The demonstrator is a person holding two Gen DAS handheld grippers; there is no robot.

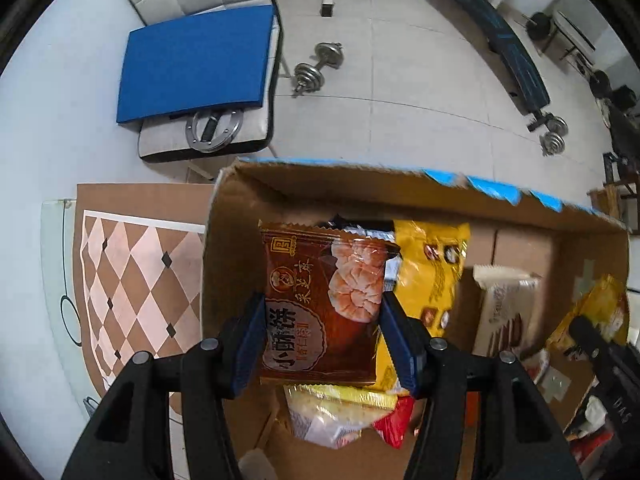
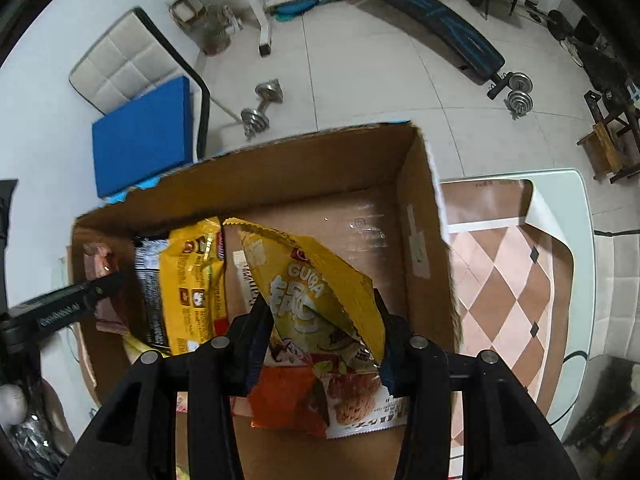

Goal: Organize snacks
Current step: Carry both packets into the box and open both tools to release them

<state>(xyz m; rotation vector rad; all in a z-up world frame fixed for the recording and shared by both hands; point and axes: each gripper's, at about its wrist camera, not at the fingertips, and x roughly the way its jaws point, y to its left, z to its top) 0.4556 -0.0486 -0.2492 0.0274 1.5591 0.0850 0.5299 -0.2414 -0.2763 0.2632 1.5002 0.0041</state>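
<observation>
An open cardboard box (image 1: 360,186) holds several snack packets. My left gripper (image 1: 322,332) points down over the box's left part. It is shut on the side edges of a brown pastry packet (image 1: 320,300), which hangs above a yellow packet (image 1: 432,264) and a red-and-yellow one (image 1: 352,404). A white bar (image 1: 504,308) lies further right. My right gripper (image 2: 322,320) hangs over the same box (image 2: 420,220). It is shut on a crumpled yellow chip bag (image 2: 320,280) above an orange packet (image 2: 296,396). Another yellow packet (image 2: 192,280) lies to its left.
The box sits on a glass table with a checkered brown mat (image 1: 132,280). Beyond it stand a padded chair with a blue cushion (image 1: 196,64), dumbbells (image 1: 318,68) on the tiled floor and a weight bench (image 1: 508,44).
</observation>
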